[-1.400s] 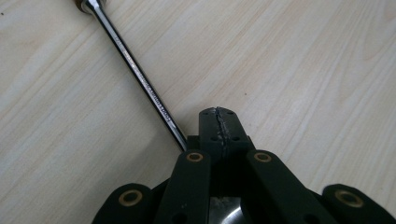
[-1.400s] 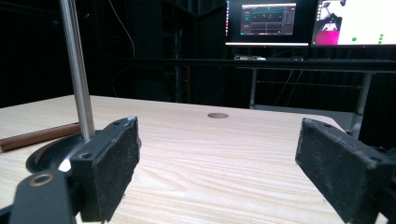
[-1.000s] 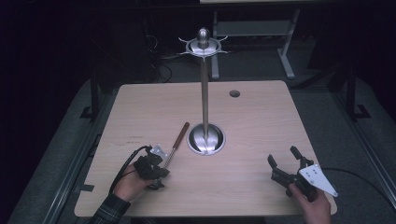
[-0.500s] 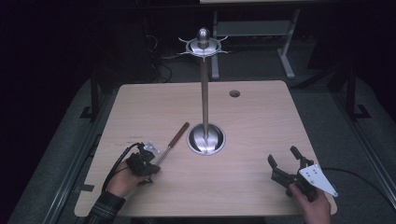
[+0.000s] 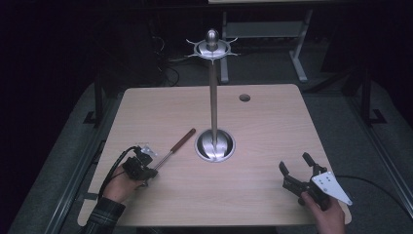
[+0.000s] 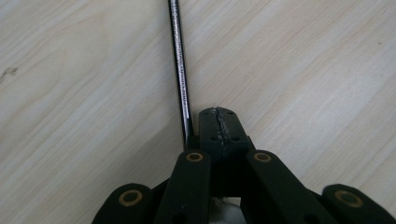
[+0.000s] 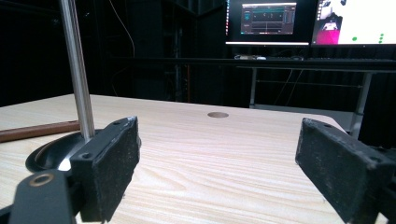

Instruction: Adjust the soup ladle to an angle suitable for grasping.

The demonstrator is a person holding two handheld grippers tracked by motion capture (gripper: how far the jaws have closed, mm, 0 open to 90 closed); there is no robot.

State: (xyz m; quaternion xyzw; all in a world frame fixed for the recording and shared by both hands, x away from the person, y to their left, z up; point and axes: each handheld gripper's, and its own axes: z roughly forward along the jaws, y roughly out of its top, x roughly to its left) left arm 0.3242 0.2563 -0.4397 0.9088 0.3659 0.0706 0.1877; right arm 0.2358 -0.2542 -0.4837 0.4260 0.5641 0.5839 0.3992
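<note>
1. On the wooden table (image 5: 272,126) stands a metal stand (image 5: 213,102): a tall thin pole on a round base that is hollowed like a shallow dish. This dish (image 5: 215,146) looks to hold nothing except the pole itself.
2. The utensil (image 5: 176,146), with a brown wooden handle and a thin metal shaft, lies flat on the table, left of the stand's base; its handle end is just beside the base.
3. The left gripper (image 5: 146,168) is at the shaft's end. Its jaws are clenched together, and the shaft (image 6: 181,79) passes along their left side, not between them.
4. The right gripper (image 5: 298,172) is near the right front edge, well apart from the stand. Its jaws are released wide, nothing between them.
</note>
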